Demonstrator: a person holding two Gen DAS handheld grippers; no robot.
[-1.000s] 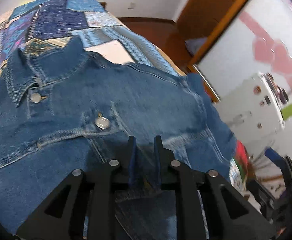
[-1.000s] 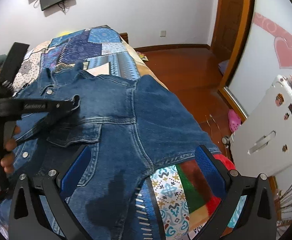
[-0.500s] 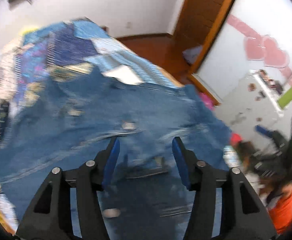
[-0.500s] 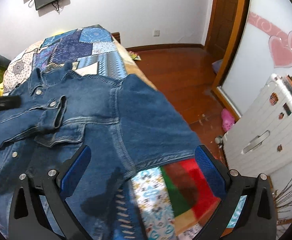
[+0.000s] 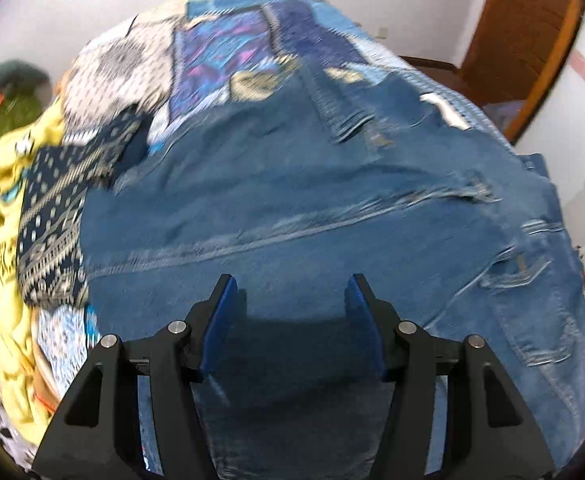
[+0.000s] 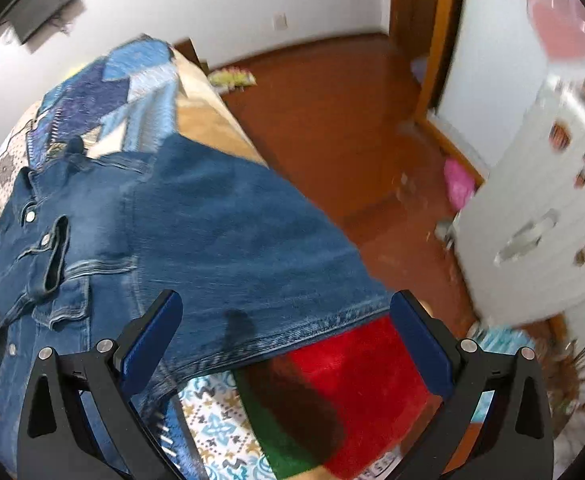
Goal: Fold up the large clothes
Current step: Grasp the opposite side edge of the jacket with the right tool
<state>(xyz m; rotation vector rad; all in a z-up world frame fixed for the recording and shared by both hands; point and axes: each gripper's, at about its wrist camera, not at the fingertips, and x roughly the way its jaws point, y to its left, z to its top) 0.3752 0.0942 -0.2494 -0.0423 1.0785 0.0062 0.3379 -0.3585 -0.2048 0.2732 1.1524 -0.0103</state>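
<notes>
A blue denim jacket (image 5: 312, 200) lies spread on a bed with a patchwork cover (image 5: 220, 48). My left gripper (image 5: 290, 292) is open and empty, hovering just above the jacket's body. In the right wrist view the jacket (image 6: 196, 232) has one sleeve folded across the chest, its cuff (image 6: 54, 256) near the buttons. My right gripper (image 6: 284, 312) is wide open and empty over the jacket's hem at the bed's near corner. The left wrist view is blurred.
A pile of yellow and dark patterned clothes (image 5: 32, 200) lies left of the jacket. The cover's red and green patch (image 6: 352, 392) shows below the hem. A wooden floor (image 6: 332, 112), a white cabinet (image 6: 540, 216) and a door frame (image 6: 432, 40) are on the right.
My left gripper let go of the sleeve, opened, and swung left over the jacket. My right gripper stayed open and shifted right toward the hem and bed corner.
</notes>
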